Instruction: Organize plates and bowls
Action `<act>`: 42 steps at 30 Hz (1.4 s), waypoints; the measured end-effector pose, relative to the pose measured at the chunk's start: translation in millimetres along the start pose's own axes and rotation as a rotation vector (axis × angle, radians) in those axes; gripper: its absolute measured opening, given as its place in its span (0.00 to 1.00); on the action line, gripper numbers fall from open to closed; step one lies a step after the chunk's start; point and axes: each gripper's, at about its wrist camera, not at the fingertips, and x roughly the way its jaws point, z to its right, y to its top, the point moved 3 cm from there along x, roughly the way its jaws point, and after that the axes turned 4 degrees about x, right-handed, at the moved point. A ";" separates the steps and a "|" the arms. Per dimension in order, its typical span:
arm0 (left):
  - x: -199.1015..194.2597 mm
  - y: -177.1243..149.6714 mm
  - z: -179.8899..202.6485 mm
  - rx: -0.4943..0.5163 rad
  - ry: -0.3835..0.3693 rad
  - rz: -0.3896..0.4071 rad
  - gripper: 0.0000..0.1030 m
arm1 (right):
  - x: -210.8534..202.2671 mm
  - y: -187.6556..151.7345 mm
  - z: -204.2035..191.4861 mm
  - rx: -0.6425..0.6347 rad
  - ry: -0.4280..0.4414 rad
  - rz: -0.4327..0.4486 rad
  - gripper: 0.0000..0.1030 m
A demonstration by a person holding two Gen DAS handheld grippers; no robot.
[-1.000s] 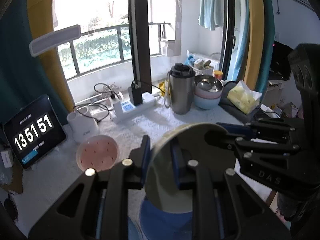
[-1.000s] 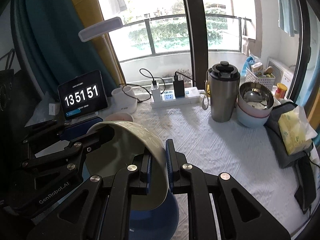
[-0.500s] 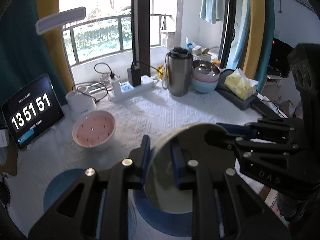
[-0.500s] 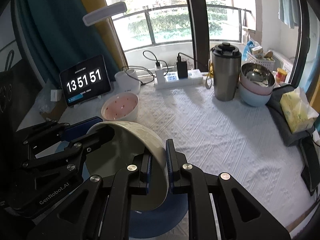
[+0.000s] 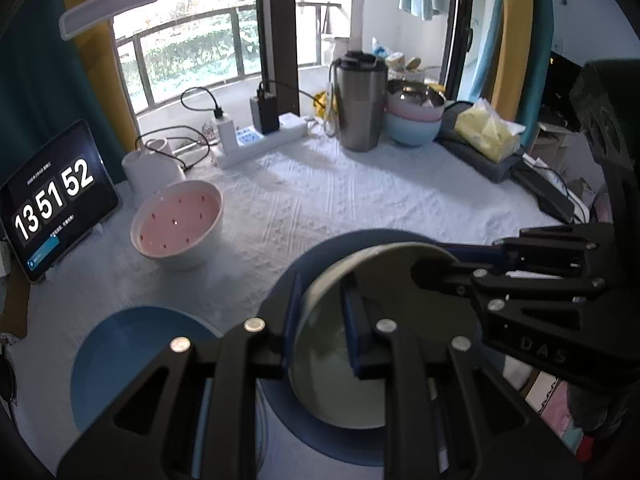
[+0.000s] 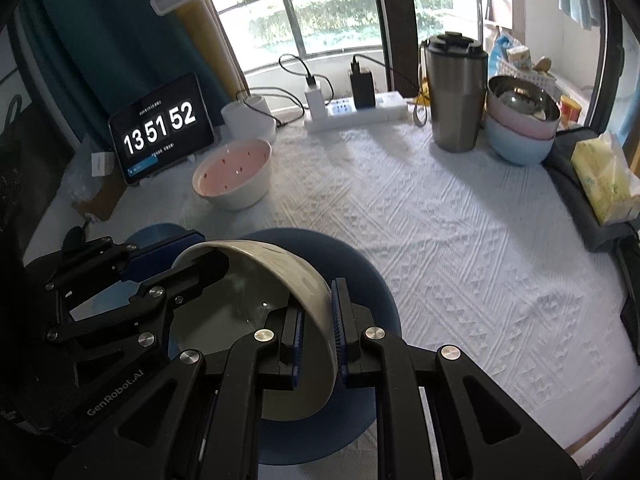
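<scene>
Both grippers were pinching the same grey bowl (image 6: 256, 320) by its rim, one per side. Right gripper (image 6: 318, 324) had its blue pads (image 6: 338, 316) clamped across the near wall, one pad inside, one outside. Left gripper (image 5: 320, 320) was clamped likewise on the opposite rim; in the right wrist view it (image 6: 192, 256) showed at the bowl's far-left edge.

Bowl sat tilted, opening toward the left gripper, held over a dark blue plate (image 6: 360, 272); whether its base touched the plate couldn't be told. A lighter blue plate (image 5: 132, 356) lay just beside, to the left. Further back: a white bowl w/ pink inside (image 6: 236, 178), then a stack of bowls (image 6: 520, 128) at the far right next to a steel tumbler (image 6: 456, 92). A tablet clock (image 6: 160, 128) stood at far left, all on a white cloth (image 6: 460, 240).

Prob. step: carrying the grey bowl to where bowls go. To do it well, both grips needed to move together at matched height, no twisting vs each other, bowl levelled before setdown, and one side let go only once it rested.

Pose: both grippers came in low from the near edge, angled inward toward each other, fingers pointed fwd and slightly down.
</scene>
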 end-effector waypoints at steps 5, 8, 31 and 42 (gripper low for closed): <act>11.4 -6.0 -0.8 0.001 0.001 -0.033 0.20 | 12.6 -3.9 0.2 -0.002 -0.006 -0.038 0.14; 13.8 -6.1 0.3 0.008 0.010 -0.033 0.20 | 18.3 -4.6 0.4 -0.002 -0.012 -0.049 0.15; 1.8 9.0 -4.0 -0.011 0.036 0.000 0.23 | 11.8 13.5 3.7 -0.026 -0.041 -0.007 0.27; 5.7 11.0 -25.6 -0.061 0.100 0.008 0.24 | 3.7 17.3 8.2 -0.010 -0.049 0.030 0.36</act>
